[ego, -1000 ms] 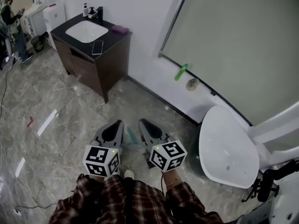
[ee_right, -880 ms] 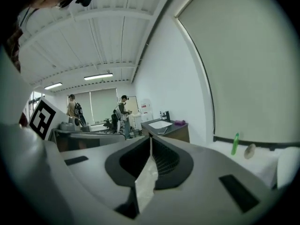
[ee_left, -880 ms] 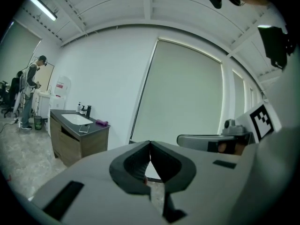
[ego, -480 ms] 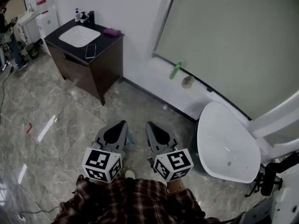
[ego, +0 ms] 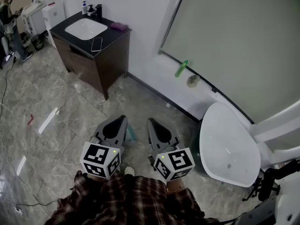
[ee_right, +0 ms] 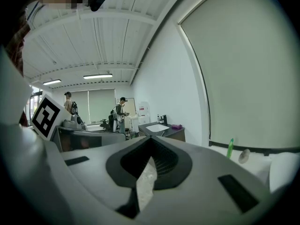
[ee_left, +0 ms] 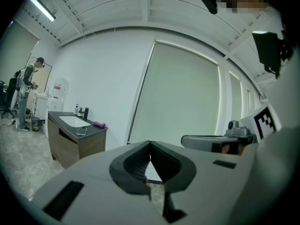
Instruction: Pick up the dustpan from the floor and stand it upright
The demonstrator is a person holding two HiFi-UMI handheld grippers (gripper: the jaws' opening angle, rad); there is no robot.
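Note:
In the head view both grippers are held side by side over the marble floor, pointing away from the person. My left gripper (ego: pixel 122 119) is shut with nothing in it, and its jaws meet at the tip in the left gripper view (ee_left: pixel 150 142). My right gripper (ego: pixel 151 122) is also shut and empty, with its jaws touching in the right gripper view (ee_right: pixel 149 138). A small teal piece (ego: pixel 131 135) lies on the floor between them, mostly hidden. I cannot tell if it is part of the dustpan.
A dark vanity cabinet (ego: pixel 108 55) with a white sink (ego: pixel 86 28) and a phone (ego: pixel 97 44) stands at the back left. A white tub (ego: pixel 228 145) is at the right. A green bottle (ego: pixel 181 68) stands on the wall ledge. A person (ego: pixel 9 13) stands far left.
The two grippers have drawn a little apart, the right one shifting to the right. The head view has swayed. Nothing has been picked up.

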